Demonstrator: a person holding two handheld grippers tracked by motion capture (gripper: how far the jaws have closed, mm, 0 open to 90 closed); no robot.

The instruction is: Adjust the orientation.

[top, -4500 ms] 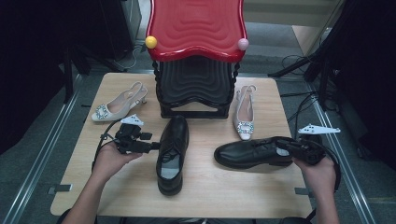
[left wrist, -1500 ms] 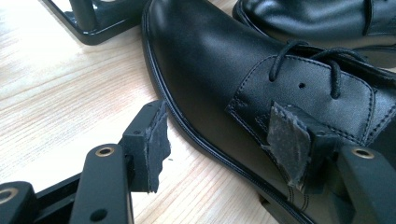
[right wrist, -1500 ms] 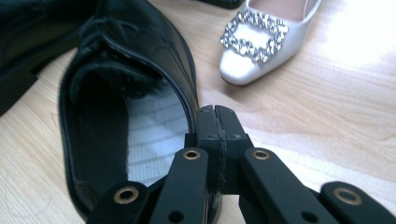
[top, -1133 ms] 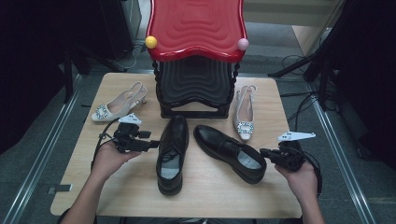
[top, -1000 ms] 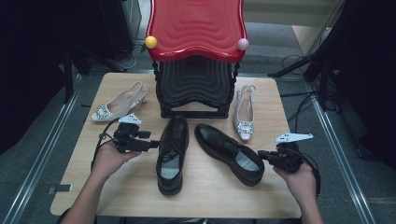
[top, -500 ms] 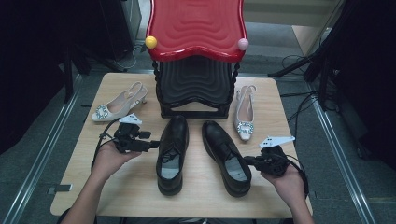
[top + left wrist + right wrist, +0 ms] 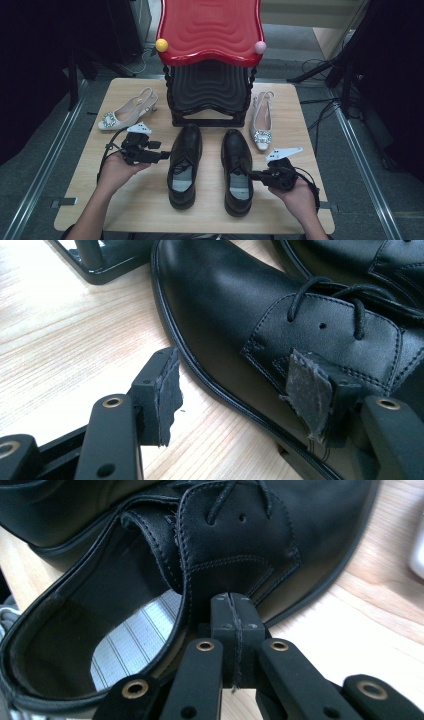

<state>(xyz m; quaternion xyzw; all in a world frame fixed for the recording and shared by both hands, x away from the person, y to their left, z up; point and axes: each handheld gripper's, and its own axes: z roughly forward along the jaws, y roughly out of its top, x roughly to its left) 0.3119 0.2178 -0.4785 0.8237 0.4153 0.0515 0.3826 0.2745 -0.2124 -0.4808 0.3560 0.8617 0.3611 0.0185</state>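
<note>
black right shoe (image 7: 236,170) collar edge against closed right fingers (image 7: 222,615).

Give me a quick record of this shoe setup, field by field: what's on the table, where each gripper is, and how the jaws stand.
Surface: light wooden table
Rack: red-topped black tiered stand at the table's far side
Centre pair: left glossy black leather lace-up shoe and right black lace-up shoe, side by side, toes toward the stand
Outer pair: pale slingback heel with jewelled buckle far left; matching heel right of the stand
Left gripper: jaws open, straddling the left shoe's outer edge
Right gripper: jaws shut against the right shoe's opening edge; whether they pinch the leather is unclear
</note>
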